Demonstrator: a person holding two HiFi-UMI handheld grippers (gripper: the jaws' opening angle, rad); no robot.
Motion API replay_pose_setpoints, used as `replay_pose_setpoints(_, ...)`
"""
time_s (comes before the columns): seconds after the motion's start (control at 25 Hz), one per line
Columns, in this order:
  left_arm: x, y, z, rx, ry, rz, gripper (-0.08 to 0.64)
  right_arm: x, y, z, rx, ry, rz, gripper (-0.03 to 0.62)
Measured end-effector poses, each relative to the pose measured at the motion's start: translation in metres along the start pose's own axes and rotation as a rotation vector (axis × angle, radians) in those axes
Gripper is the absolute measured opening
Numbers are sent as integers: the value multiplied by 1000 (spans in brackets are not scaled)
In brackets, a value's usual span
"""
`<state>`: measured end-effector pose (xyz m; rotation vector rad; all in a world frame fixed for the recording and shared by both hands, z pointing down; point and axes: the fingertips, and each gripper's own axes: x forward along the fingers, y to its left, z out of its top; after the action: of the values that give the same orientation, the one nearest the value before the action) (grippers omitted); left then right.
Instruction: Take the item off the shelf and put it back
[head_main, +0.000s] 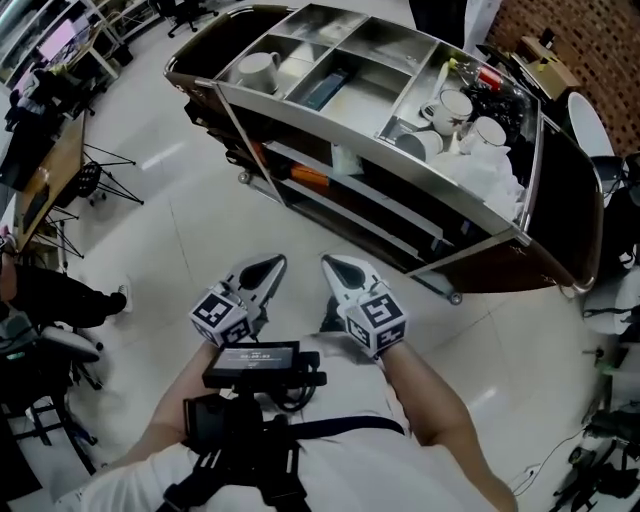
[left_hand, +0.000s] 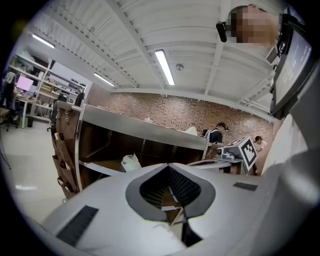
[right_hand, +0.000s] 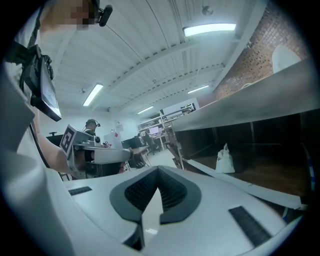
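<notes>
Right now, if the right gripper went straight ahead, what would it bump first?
Probably the cart, at its left corner post. The shut right gripper aims about there, but depth is unclear, so it might just slip past.

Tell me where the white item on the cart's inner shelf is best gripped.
Likely its narrow top, coming in level through the open front: the white item stands upright, wider below, and the top tray roofs it.

Left claw (head_main: 266, 271) and right claw (head_main: 340, 271) side by side, both closed, empty
</notes>
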<state>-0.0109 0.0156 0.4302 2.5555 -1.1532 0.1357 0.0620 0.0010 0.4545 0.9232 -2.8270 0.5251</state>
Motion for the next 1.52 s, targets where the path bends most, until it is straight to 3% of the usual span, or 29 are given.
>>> replay_pose_setpoints(0.44, 54, 44, 18, 41, 13, -42, 11, 37, -50, 17, 29, -1, -28, 8)
replay_pose_setpoints(0.68, 65, 52, 27, 14, 39, -93, 11, 47, -57, 22, 40, -13, -79, 8)
replay_pose_setpoints(1.08, 71, 57, 31, 10, 97, -236, 11, 67, -72, 20, 58, 1, -253, 8)
replay_pose_setpoints(1.32, 70, 67, 23, -16, 118, -240, 11, 76, -106, 9, 53, 6, -364, 11)
replay_pose_setpoints(1.52, 69, 79, 16, -22, 123, -216, 11, 88, -153, -12, 82, 32, -454, 150)
